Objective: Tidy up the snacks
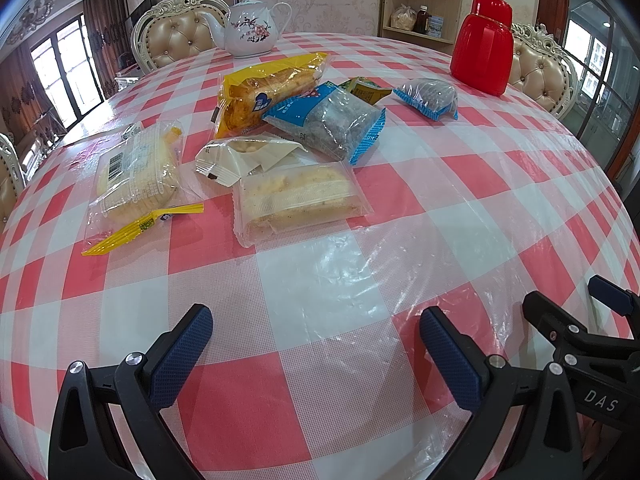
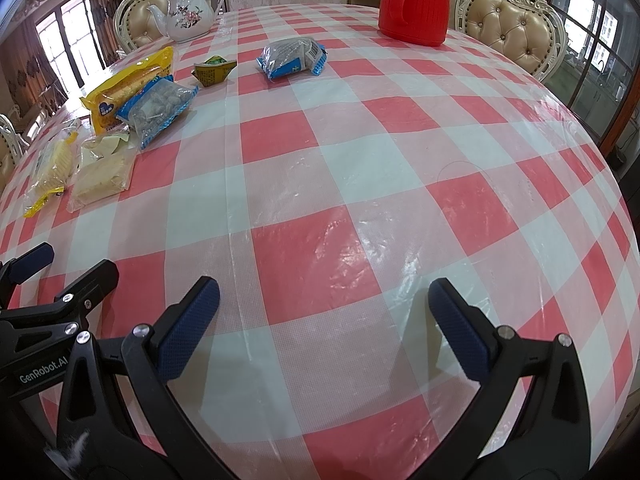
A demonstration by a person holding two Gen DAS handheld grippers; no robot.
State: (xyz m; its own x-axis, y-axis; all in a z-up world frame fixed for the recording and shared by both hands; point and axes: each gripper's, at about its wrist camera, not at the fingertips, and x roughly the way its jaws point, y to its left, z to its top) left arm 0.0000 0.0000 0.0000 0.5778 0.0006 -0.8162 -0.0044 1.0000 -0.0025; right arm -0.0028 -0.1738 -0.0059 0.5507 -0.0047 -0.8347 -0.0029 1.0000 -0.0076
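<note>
Here both grippers hover with jaws spread wide and nothing between them: the left gripper (image 1: 316,344), its neighbour marked "DAS", and the right gripper (image 2: 324,320), beside lettering "GenRobot.AI". Seven snack packets lie far left on the checked tablecloth (image 2: 360,168): five clustered, including a yellow bread packet (image 1: 268,92), then a small green-yellow packet (image 2: 214,70) and one blue-edged packet (image 2: 292,58) apart. Farther stand one floral teapot (image 1: 250,30) and one red thermos (image 1: 482,44).
</note>
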